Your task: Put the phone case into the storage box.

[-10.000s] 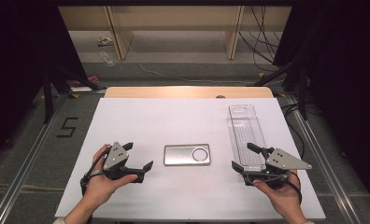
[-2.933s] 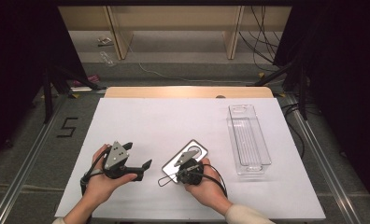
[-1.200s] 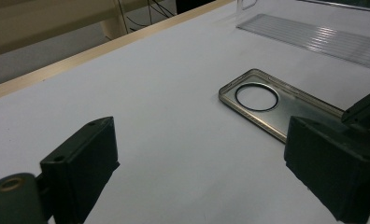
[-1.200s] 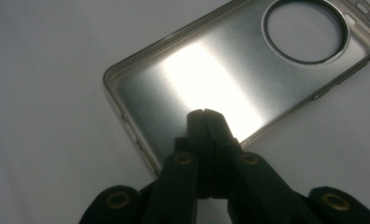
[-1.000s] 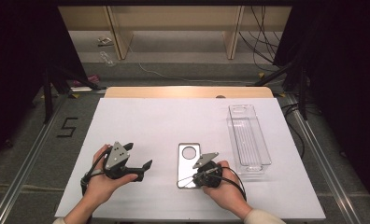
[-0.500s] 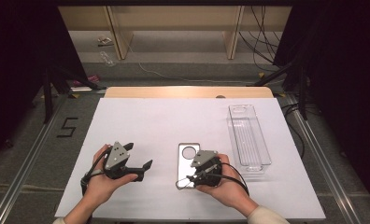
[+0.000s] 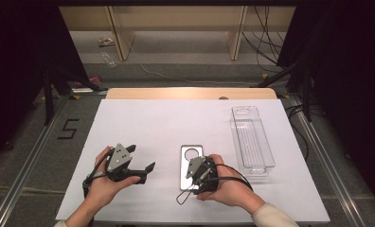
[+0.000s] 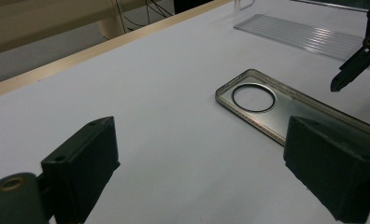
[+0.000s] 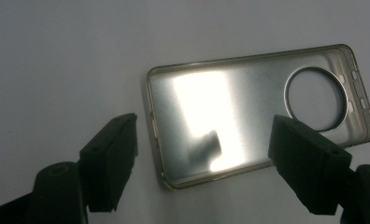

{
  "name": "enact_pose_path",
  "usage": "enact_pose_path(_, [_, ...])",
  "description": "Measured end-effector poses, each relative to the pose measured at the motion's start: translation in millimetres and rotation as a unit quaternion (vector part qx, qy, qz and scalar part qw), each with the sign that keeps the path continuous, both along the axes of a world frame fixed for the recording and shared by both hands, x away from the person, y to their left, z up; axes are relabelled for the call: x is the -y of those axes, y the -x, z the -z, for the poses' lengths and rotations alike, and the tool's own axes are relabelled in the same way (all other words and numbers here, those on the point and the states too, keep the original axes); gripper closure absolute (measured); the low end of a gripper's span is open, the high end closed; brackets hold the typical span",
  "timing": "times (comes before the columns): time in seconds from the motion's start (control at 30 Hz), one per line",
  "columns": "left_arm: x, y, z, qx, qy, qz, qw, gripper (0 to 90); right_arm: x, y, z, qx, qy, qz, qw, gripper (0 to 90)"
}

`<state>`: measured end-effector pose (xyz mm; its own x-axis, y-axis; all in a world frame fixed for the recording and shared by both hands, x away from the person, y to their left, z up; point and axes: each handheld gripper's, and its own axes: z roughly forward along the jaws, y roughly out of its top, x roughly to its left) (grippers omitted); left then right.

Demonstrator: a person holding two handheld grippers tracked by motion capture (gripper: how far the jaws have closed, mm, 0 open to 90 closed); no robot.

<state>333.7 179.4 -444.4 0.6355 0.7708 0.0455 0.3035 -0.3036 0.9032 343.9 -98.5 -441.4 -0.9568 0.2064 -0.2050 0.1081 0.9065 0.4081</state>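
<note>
A clear phone case (image 7: 191, 158) with a round camera hole lies flat on the white table (image 7: 176, 118), its long side pointing away from me. My right gripper (image 7: 195, 176) hovers just over the case's near end. Its jaws have just been opening and stand wide apart. In the right gripper view the case (image 9: 239, 116) lies on the table beneath the right gripper (image 9: 202, 172), and neither pad touches it. My left gripper (image 7: 141, 157) rests to the left of the case, open and holding nothing. In the left gripper view the left gripper (image 8: 197, 177) faces the case (image 8: 286, 109).
A long clear plastic tray (image 7: 252, 137) stands at the right of the table, just beyond the right hand. It also appears far off in the left gripper view (image 8: 304, 35). A wooden strip (image 7: 190, 93) runs along the table's far edge.
The right gripper turned the case from crosswise to lengthwise, then let go of it, opened and lifted a little. The left gripper has stayed where it was.
</note>
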Motion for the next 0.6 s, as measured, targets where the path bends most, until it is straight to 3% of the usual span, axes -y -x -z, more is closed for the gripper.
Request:
enact_pose_path(0.17, [0.1, 0.0, -0.2, 0.0, 0.0, 0.0, 1.0, 9.6, -6.4, -0.7, 0.3, 0.006, 0.027, -0.01, 0.9996, 26.7])
enact_pose_path(0.6, [1.0, 0.0, 0.0, 0.0, 0.001, 0.001, 1.0, 9.6, -15.9, -1.4, 8.4, -0.011, 0.073, -0.034, 0.9967, 30.2])
